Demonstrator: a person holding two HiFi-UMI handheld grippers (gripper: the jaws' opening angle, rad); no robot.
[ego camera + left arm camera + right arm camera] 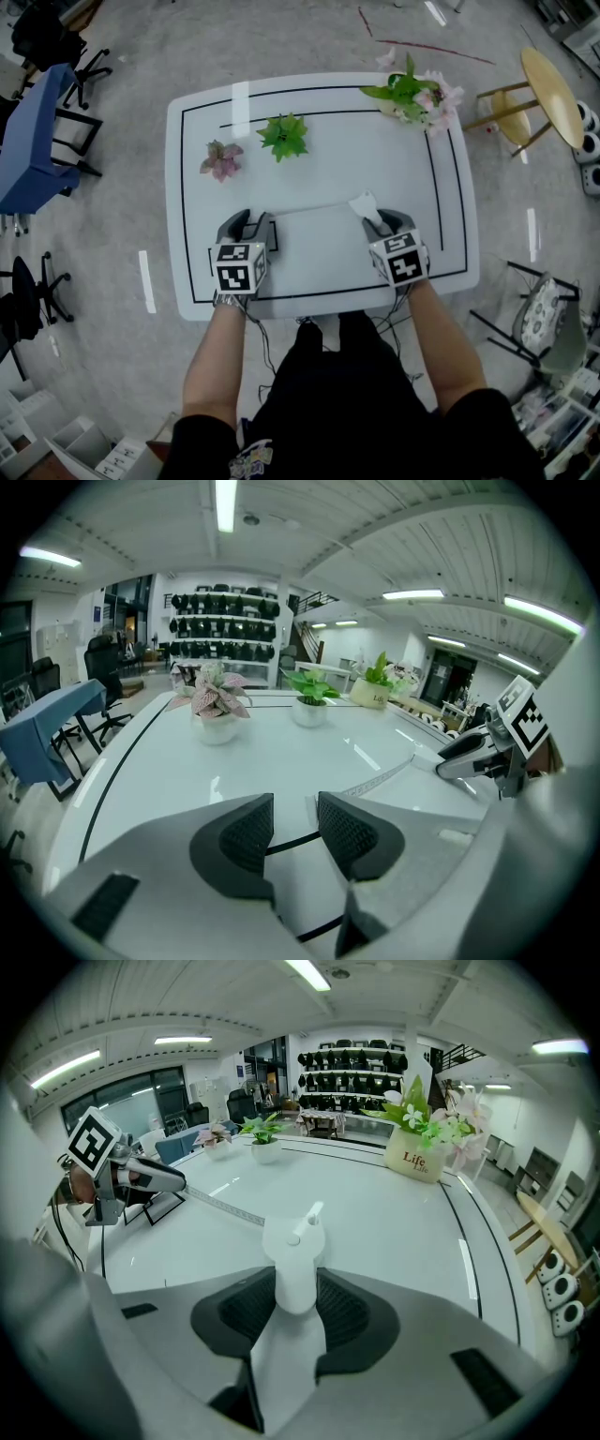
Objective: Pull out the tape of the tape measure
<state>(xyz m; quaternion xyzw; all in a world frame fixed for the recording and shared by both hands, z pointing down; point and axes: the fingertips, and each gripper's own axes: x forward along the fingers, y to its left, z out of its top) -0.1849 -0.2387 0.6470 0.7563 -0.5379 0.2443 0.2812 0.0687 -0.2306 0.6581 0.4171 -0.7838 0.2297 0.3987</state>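
A white tape measure point(293, 1260) stands between the pads of my right gripper point(295, 1307), which is shut on it; in the head view the tape measure point(364, 204) pokes out ahead of that gripper point(380, 223). Its thin tape point(314, 208) lies pulled out leftward across the white table point(394, 169) to my left gripper point(253, 220). In the left gripper view the tape point(382, 777) ends just ahead of the jaws. My left gripper point(295, 822) is open, its pads apart with only table surface between them.
At the table's far side stand a pink-leaved plant point(221, 159), a green plant point(284, 137) and a flower pot point(417, 97). A black line frames the tabletop. A blue table point(23, 141) is on the left, a round wooden table point(551, 84) on the right.
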